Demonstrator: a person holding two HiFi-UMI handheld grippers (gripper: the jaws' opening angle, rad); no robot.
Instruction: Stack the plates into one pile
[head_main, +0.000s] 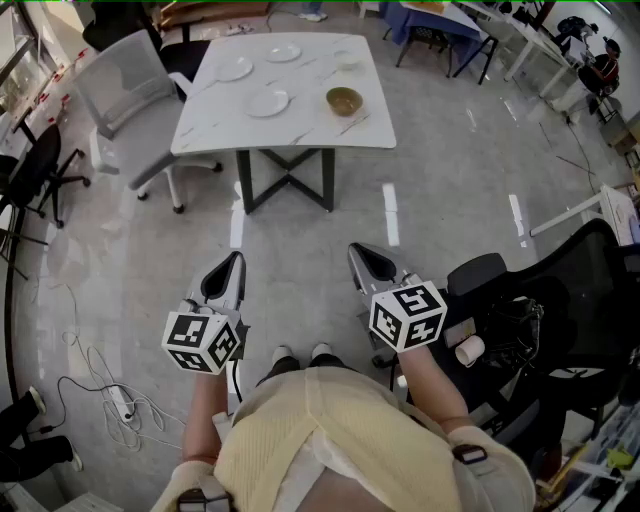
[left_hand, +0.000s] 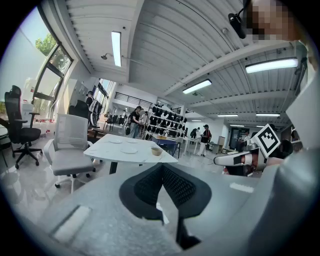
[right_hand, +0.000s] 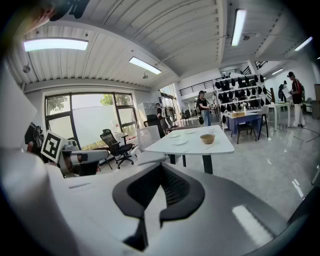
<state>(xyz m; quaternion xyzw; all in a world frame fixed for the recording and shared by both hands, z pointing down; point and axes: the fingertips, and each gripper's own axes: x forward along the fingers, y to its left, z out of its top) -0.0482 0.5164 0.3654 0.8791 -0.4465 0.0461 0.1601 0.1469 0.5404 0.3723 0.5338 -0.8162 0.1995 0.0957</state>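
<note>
Plates: three white plates (head_main: 268, 102) lie flat and apart on the table, none stacked. One is near the middle, one (head_main: 234, 68) at the top's 10 o'clock and one (head_main: 283, 52) at its 12 o'clock.
Bowls: one brown bowl (head_main: 344, 100) at 3 o'clock of the middle plate, with chopsticks (head_main: 352, 124) just beside it at 5 o'clock.
Grippers: two. The left gripper (head_main: 232, 268) and the right gripper (head_main: 362, 258) are held over the floor, well short of the table at their 12 o'clock. Each has its fingers pressed together on nothing.
Marker cubes: two, one (head_main: 203, 342) on the left gripper and one (head_main: 408, 316) on the right.
Hard to tell: a small white dish (head_main: 347, 58) at the top's 1 o'clock is too small to call plate or bowl. The person's hands sit behind the cubes. A black chair (head_main: 590, 270) at 3 o'clock is cut off by the frame.
Surface: one white marble-look table (head_main: 300, 135) on a dark cross-braced base.
Room: grey polished floor (head_main: 450, 180) with white tape strips. A grey office chair (head_main: 130, 85) stands at the table's 9 o'clock, and cables (head_main: 110, 395) lie at 8 o'clock of the person. The gripper views show strip lights, tall windows and people standing far off.
</note>
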